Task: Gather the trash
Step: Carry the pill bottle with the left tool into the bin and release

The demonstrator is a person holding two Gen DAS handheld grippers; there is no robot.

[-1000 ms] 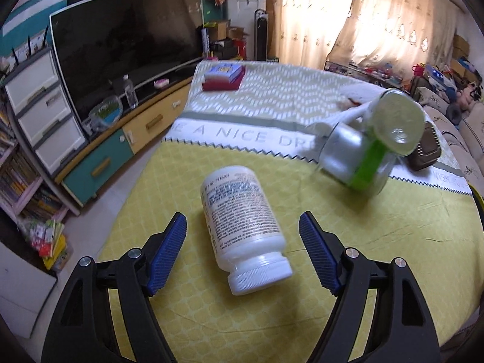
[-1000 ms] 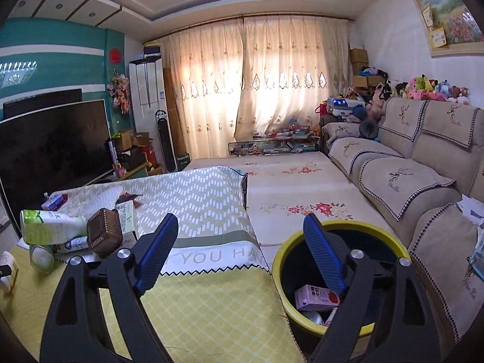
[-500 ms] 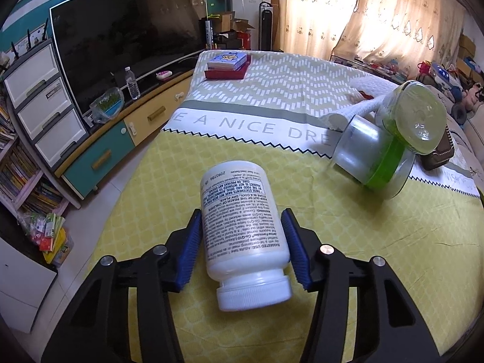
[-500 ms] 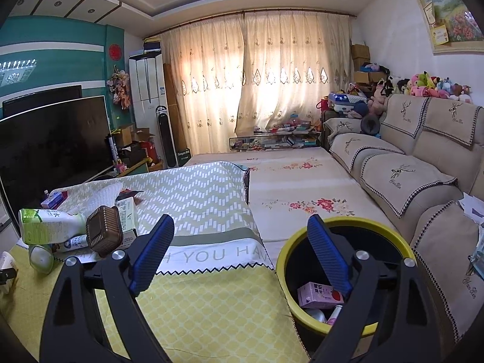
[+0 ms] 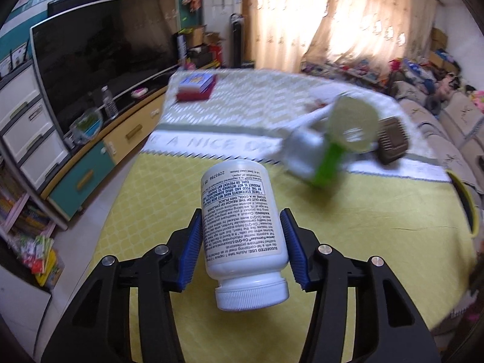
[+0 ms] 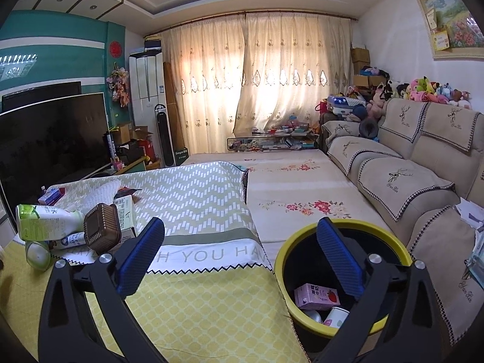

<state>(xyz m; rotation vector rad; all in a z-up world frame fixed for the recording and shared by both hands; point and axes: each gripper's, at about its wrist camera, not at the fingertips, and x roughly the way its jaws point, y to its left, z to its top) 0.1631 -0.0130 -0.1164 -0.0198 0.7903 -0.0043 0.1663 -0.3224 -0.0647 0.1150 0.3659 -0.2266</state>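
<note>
Trash: white pill bottle (image 5: 242, 227), held between the blue pads of the left gripper (image 5: 242, 251), cap toward the camera, base pointing away; printed label reads upside down in the left wrist view.
Bottle position: lifted clear of the yellow-green tablecloth (image 5: 378, 242); cap hangs below the pads, body tilted slightly.
Left gripper: both pads (image 5: 191, 251) pressed against the sides of the bottle, clamped on it.
Right gripper (image 6: 239, 257): jaws spreading apart, wide, nothing between them; the right finger stands in front of the bin's opening.
Bin: black trash bin with yellow rim (image 6: 302, 234), on the right in the right wrist view, beside the table edge and in front of the sofa (image 6: 408, 181).
Bin contents: pink carton (image 6: 314, 296), a paper cup (image 6: 335, 316), one more pale item, partly hidden.
Remaining clutter, right wrist view: green-and-white bottle (image 6: 42, 222) lying on its side, brown ribbed box (image 6: 101, 227) leaning against a small white carton (image 6: 125, 214), a clear cup (image 6: 37, 252) on its side, all grouped at the left end of the table.
Same clutter, left wrist view: blurred; clear cup with green band (image 5: 314, 163), round pale-green bottle base (image 5: 352, 127), brown box (image 5: 391, 145) just beyond.
Table far end: stack of books, red and blue (image 5: 196, 87), on the zigzag-patterned cloth (image 5: 257, 103).
Surroundings: large dark television (image 5: 103, 51) on a low cabinet to the left, curtained window (image 6: 257, 90) behind.
</note>
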